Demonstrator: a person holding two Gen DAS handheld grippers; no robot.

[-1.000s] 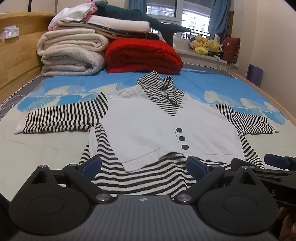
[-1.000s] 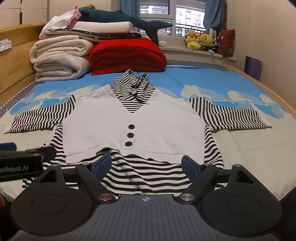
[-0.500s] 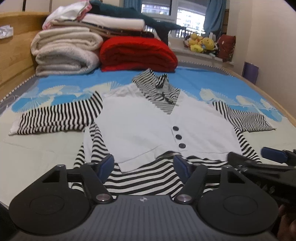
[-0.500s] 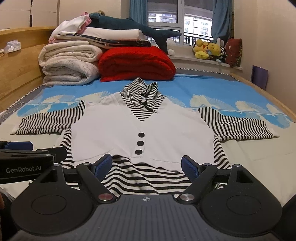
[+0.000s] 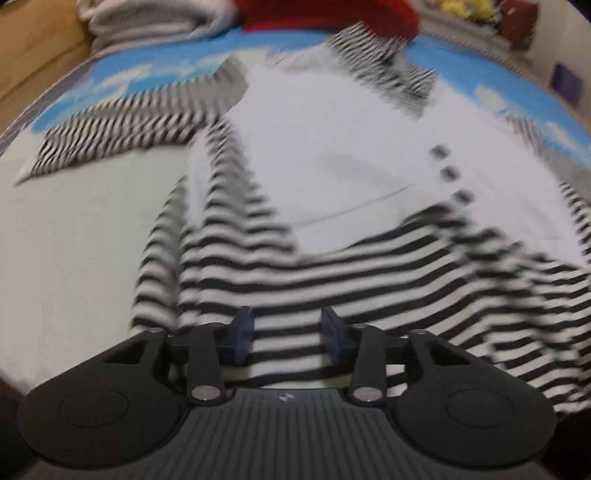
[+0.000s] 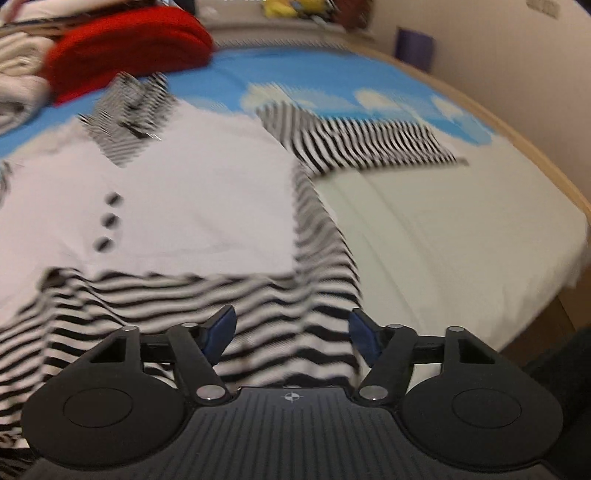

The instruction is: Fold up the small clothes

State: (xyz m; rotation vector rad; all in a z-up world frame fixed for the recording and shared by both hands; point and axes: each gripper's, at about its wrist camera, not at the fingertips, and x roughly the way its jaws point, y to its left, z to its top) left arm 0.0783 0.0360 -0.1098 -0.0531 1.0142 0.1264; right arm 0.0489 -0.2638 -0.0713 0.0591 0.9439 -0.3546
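Note:
A small black-and-white striped top with a white vest front (image 5: pixel 332 155) and three dark buttons lies flat on the bed, sleeves spread; it also shows in the right wrist view (image 6: pixel 192 192). My left gripper (image 5: pixel 288 334) is open, low over the striped hem near its left bottom corner. My right gripper (image 6: pixel 291 332) is open wider, low over the hem near its right bottom corner. Both views are motion-blurred. Neither gripper holds cloth.
The bed sheet (image 5: pixel 74 229) is pale with a blue patterned band. A red folded blanket (image 6: pixel 129 40) and rolled pale blankets (image 5: pixel 155 18) lie at the head. The wooden bed edge (image 6: pixel 532 147) runs on the right, with a wall beyond.
Both grippers have dropped and moved forward to the garment's hem, left toward its left side, right toward its right side. The left jaws have narrowed. The garment lies as before.

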